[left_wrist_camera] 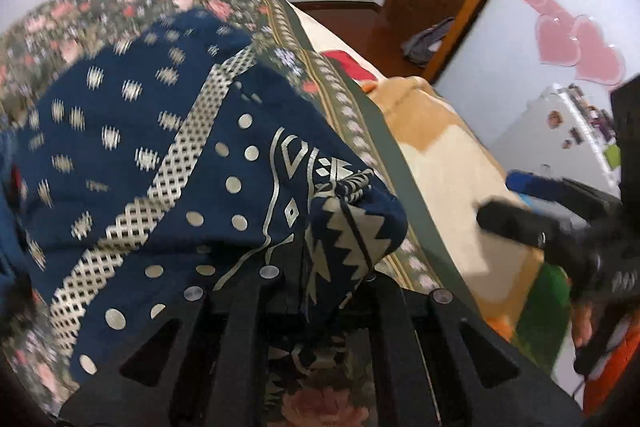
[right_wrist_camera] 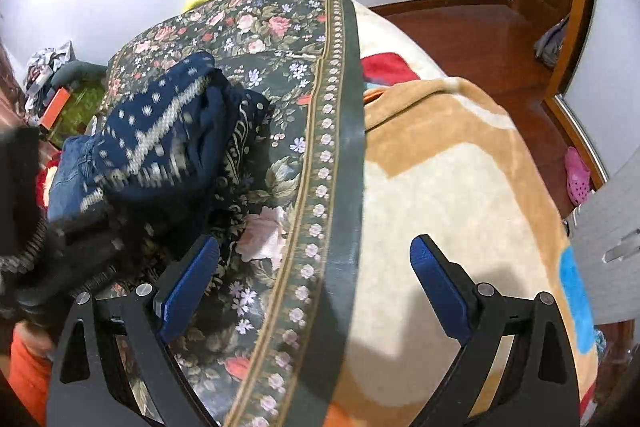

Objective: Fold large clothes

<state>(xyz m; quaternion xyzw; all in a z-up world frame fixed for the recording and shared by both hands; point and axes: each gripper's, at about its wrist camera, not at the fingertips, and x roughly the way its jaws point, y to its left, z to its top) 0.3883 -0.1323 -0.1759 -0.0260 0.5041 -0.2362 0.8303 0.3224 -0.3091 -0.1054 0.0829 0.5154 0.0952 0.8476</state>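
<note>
The left gripper (left_wrist_camera: 320,291) has its jaws pinched tight on a fold of the navy patterned garment (left_wrist_camera: 168,163), which drapes forward from the jaws over the floral bedspread (right_wrist_camera: 280,39). The right gripper (right_wrist_camera: 316,283) stands wide, nothing between its blue pads (right_wrist_camera: 436,283); the garment lies beyond its left jaw.

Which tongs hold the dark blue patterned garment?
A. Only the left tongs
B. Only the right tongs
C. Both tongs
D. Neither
A: the left tongs are shut on a fold of the dark blue patterned garment, while the right tongs stand open over the floral bedspread with nothing between them.
</note>
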